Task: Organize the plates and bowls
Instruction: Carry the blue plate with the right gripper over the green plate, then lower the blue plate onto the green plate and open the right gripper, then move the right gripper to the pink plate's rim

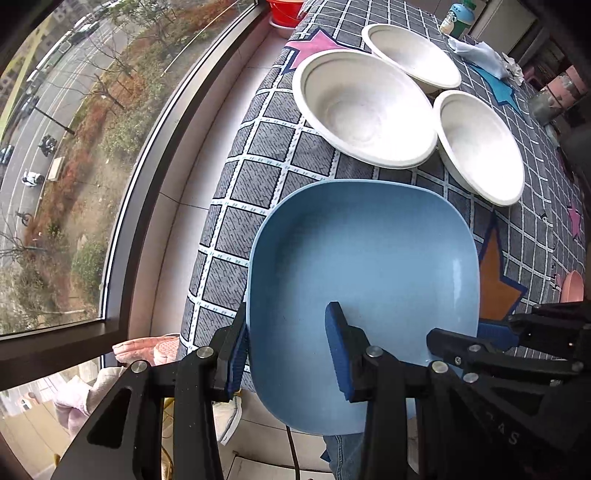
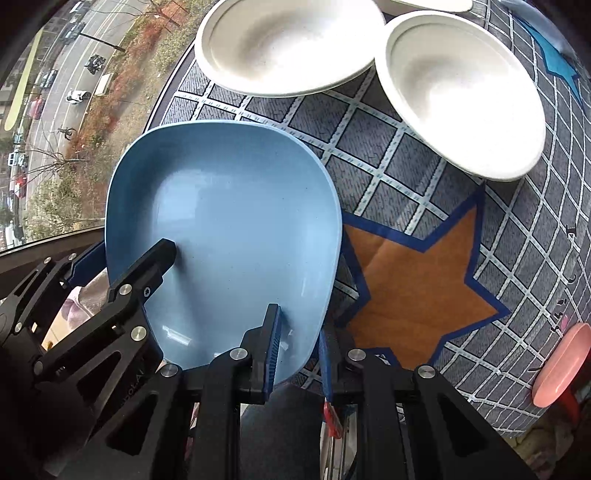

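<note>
A blue square plate (image 1: 365,280) is held over the table's near left corner; it also shows in the right wrist view (image 2: 229,221). My left gripper (image 1: 288,354) is shut on the plate's left rim, one finger under the rim and one inside. My right gripper (image 2: 297,350) is shut on the plate's near right rim. Each gripper shows in the other's view, the right one (image 1: 491,332) and the left one (image 2: 122,258). Three white bowls (image 1: 364,107) (image 1: 480,146) (image 1: 412,55) stand on the table beyond the plate.
The table wears a grey checked cloth (image 1: 258,147) with coloured stars (image 2: 417,280). A pink dish (image 2: 561,365) sits at the right edge. A bottle (image 1: 458,16), crumpled cloth (image 1: 480,51) and red bucket (image 1: 286,11) are at the far end. A window (image 1: 74,147) runs along the left.
</note>
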{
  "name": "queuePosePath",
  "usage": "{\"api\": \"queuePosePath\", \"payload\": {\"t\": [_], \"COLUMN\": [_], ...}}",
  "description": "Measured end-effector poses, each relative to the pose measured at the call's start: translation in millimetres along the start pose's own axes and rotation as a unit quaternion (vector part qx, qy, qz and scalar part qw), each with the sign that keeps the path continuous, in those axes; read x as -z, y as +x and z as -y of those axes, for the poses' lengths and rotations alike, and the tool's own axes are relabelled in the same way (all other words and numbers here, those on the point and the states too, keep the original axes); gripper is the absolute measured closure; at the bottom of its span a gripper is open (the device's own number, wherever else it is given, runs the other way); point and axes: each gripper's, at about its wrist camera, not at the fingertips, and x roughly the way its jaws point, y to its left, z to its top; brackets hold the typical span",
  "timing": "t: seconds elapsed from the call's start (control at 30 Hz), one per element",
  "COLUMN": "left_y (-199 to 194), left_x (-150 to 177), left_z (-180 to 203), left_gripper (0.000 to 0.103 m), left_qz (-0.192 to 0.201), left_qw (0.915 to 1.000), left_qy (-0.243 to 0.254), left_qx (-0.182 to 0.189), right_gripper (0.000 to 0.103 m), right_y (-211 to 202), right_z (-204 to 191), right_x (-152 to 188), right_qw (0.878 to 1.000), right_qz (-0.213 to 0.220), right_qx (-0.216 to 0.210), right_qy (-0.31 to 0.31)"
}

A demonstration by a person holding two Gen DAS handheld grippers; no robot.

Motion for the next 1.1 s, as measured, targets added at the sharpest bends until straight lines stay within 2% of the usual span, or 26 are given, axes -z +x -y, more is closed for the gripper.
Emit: {"api": "queuePosePath", "payload": {"t": [0.1, 0.13, 0.17, 0.2, 0.23, 0.27, 0.43, 0.63, 0.73, 0.9, 1.0, 1.1], "left_y": [-1.5, -2.5, -4.2, -5.3, -6.4, -7.2, -9.2, -18.9, -23.3, -24.7, -25.7, -25.7], "left_x": [-2.7, -1.9, -0.3, 0.9, 3.7, 6.9, 20.4, 30.2, 32.0, 28.7, 26.4, 24.8], "left_z": [-13.3, -17.3, -21.7, -26.4, -30.5, -34.2, -37.5, -18.5, -5.5, 12.2, 19.9, 23.6], "left_gripper": [0.048, 0.038, 0.033, 0.028, 0.026, 0.025, 0.024, 0.024, 0.024, 0.024, 0.024, 0.024], "left_qz": [0.002, 0.004, 0.009, 0.010, 0.009, 0.008, 0.005, 0.023, 0.029, 0.030, 0.031, 0.031], "left_qw": [0.9999, 0.9997, 0.9994, 0.9991, 0.9989, 0.9986, 0.9979, 0.9994, 0.9996, 0.9991, 0.9986, 0.9982], "left_qy": [-0.017, -0.023, -0.030, -0.036, -0.043, -0.051, -0.064, -0.026, -0.002, 0.028, 0.041, 0.047], "left_qx": [0.000, -0.006, -0.015, -0.017, -0.014, -0.012, -0.007, -0.010, 0.000, 0.010, 0.012, 0.020], "right_gripper": [0.082, 0.081, 0.063, 0.052, 0.032, 0.025, 0.025, 0.025, 0.025, 0.025, 0.025, 0.025], "right_y": [5.0, 6.4, 6.7, 3.7, 0.9, -3.1, -1.8, 11.0, 18.3, 29.1, 13.3, 9.0], "right_z": [-8.5, -12.8, -14.4, -12.2, -12.0, -10.7, 16.5, 60.4, 61.2, 44.4, 66.8, 81.8], "right_x": [0.8, -2.6, -3.0, -2.7, 0.8, 4.1, 19.5, 34.1, 30.3, 18.9, 36.1, 36.7], "right_qw": [1.000, 1.000, 1.000, 1.000, 1.000, 1.000, 0.999, 0.993, 0.987, 0.986, 0.986, 0.985], "right_qz": [0.003, 0.002, 0.005, 0.012, 0.020, 0.027, 0.018, -0.009, -0.011, -0.009, -0.006, -0.002], "right_qx": [-0.015, -0.011, -0.008, 0.001, 0.006, 0.003, 0.001, -0.002, 0.006, 0.007, 0.004, 0.002], "right_qy": [0.000, -0.004, -0.007, -0.010, -0.011, -0.012, 0.028, 0.121, 0.158, 0.169, 0.166, 0.174]}}
